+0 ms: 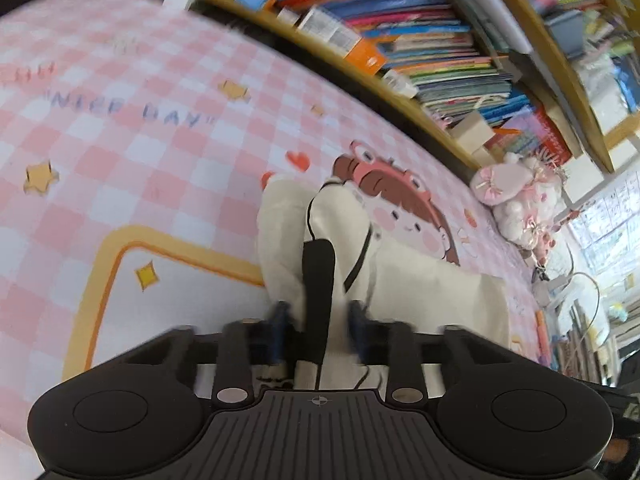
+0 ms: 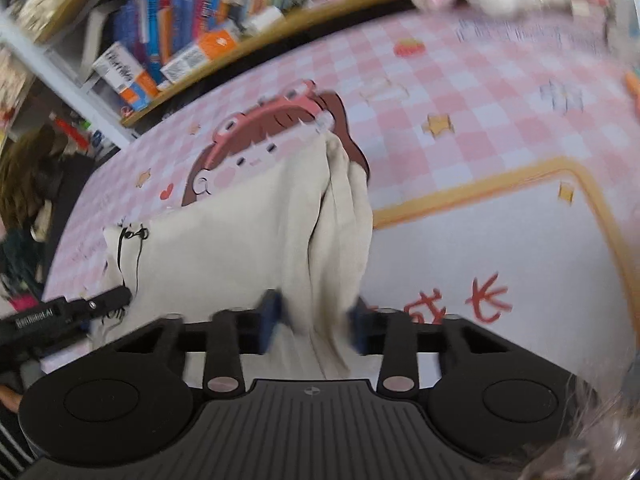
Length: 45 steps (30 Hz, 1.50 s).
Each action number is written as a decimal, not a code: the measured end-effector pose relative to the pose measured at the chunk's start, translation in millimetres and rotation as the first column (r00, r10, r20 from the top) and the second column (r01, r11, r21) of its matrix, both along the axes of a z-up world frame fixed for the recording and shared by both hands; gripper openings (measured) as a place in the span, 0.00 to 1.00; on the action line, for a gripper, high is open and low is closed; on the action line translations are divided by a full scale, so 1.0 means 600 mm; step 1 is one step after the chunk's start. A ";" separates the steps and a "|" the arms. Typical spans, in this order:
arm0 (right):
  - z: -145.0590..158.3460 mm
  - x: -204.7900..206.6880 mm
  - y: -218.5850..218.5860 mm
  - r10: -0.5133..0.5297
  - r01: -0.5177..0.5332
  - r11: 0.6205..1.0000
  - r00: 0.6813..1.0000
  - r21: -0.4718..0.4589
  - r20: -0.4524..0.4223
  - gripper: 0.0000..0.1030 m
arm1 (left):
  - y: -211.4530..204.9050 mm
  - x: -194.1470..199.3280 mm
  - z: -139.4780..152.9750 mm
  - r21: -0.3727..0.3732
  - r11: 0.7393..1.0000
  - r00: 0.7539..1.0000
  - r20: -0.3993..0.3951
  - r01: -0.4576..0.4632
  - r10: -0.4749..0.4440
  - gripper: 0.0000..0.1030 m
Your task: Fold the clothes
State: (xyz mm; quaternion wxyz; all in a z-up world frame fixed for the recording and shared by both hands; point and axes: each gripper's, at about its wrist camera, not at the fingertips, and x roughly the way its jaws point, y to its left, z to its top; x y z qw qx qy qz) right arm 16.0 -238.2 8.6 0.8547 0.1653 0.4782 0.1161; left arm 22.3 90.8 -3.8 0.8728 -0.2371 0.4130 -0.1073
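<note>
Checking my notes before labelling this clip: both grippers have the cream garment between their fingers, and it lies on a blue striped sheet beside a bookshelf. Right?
One detail is off. The sheet is pink-and-white checked, not blue striped, as both wrist views show. The rest holds: the left gripper and right gripper each have the cream garment between their fingers, with the bookshelf alongside.

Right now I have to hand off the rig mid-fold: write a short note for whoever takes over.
Left gripper: fingers apart, cream garment and its black strap between them; grip not confirmed.
Right gripper: fingers apart with a bunched fold of the garment between them; grip also unclear.
The garment lies on the pink checked mat, partly gathered, over the cartoon print.
Done: some gathering only. Left: flatten, fold neatly, set down.
</note>
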 end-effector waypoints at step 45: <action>0.004 -0.020 0.034 0.046 -0.042 0.996 0.998 -0.081 0.045 0.25 | 0.003 0.003 -0.004 -0.024 0.997 0.995 -0.069 0.073 -0.075 0.26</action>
